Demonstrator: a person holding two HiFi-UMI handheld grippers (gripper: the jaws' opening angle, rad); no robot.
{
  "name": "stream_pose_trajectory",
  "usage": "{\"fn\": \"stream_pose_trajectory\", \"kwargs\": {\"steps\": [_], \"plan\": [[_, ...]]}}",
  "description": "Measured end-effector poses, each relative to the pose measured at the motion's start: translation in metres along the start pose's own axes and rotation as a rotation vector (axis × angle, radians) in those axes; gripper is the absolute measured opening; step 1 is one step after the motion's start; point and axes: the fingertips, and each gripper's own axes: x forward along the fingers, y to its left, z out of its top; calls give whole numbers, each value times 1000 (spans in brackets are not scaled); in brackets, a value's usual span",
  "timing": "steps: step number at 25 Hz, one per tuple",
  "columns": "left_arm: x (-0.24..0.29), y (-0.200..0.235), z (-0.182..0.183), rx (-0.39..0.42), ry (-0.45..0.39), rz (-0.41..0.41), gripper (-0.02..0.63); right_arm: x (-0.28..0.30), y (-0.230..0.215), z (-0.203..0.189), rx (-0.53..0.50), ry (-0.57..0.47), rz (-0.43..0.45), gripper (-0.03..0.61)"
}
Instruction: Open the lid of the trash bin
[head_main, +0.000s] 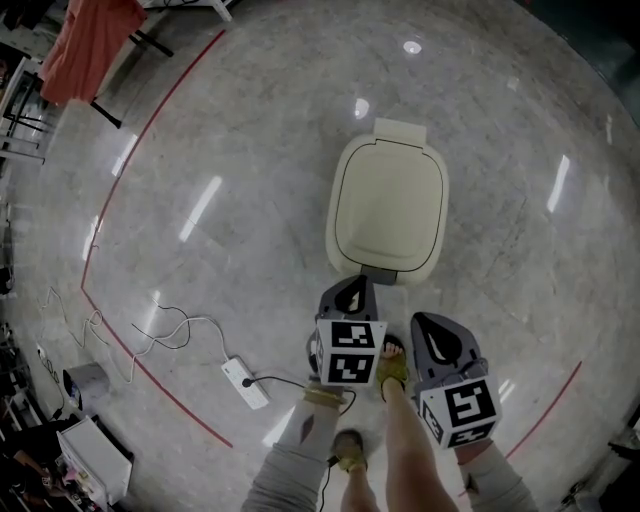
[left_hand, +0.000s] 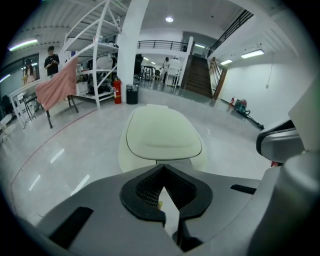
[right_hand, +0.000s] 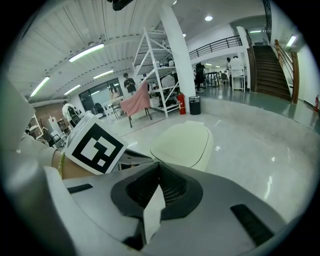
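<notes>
1. We see the cream trash bin (head_main: 431, 262) standing on the polished floor (head_main: 250, 150), with its lid (head_main: 388, 200) lying flat and shut.
2. Our left gripper (head_main: 353, 288) hovers near the bin's front edge, its fingers (left_hand: 142, 195) clenched together with nothing between them.
3. Our right gripper (head_main: 432, 326) hangs just beside the left one, a little farther from the bin. Its fingers (right_hand: 175, 192) are likewise pressed together and empty.
4. A white power strip (head_main: 245, 383) lies on the floor to our left, well apart from the bin.

Open industrial hall: white metal racks (left_hand: 93, 47), staircase (left_hand: 199, 77), polished floor (head_main: 250, 130).
</notes>
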Motion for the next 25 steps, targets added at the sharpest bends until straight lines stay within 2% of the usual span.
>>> {"fn": "stream_pose_trajectory", "kwargs": {"steps": [10,17,25], "plan": [[5,1,-6,-25,26,-31,5,6,4,5,7,0,10,-2],[6,1,-10,-36,27,-9,5,4,8,3,12,7,12,-2],[7,-2,-11,-40,42,-29,5,0,9,3,18,1,11,0]]}}
